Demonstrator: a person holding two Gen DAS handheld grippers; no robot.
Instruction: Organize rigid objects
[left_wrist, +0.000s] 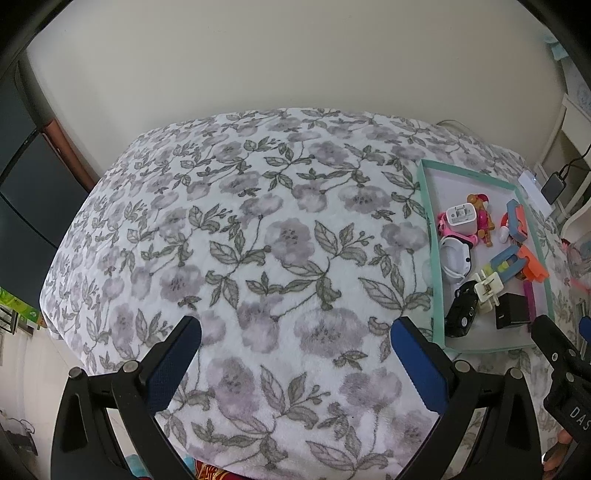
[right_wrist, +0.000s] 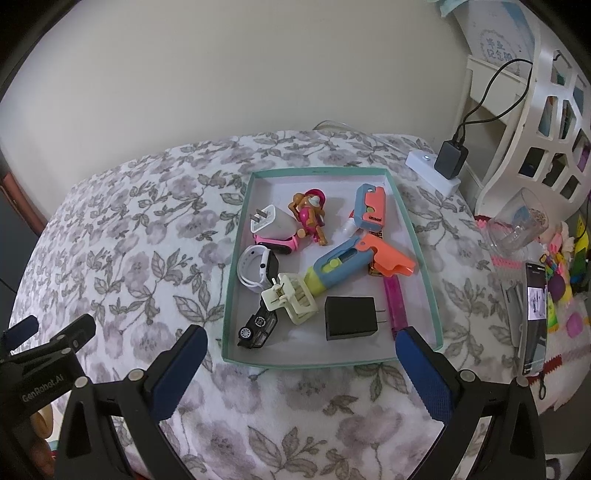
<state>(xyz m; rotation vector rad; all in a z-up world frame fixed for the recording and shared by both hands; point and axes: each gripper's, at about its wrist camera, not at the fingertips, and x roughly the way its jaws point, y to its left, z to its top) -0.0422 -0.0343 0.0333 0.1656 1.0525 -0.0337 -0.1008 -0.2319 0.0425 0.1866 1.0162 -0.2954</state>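
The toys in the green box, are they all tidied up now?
Maybe nearly. The toy car, black charger, white clip, watch and doll all lie jumbled inside the green box. Nothing is in hand: the left gripper and right gripper have jaws open. No loose toys show on the blanket.

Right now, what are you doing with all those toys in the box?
Nothing is being held yet. A person has a gripper in each hand, and both the left gripper and right gripper hover open over the flowery blanket. The teal tray holds a jumble: a black toy car, a black charger, a cream hair clip, a white watch and a pink toy figure.
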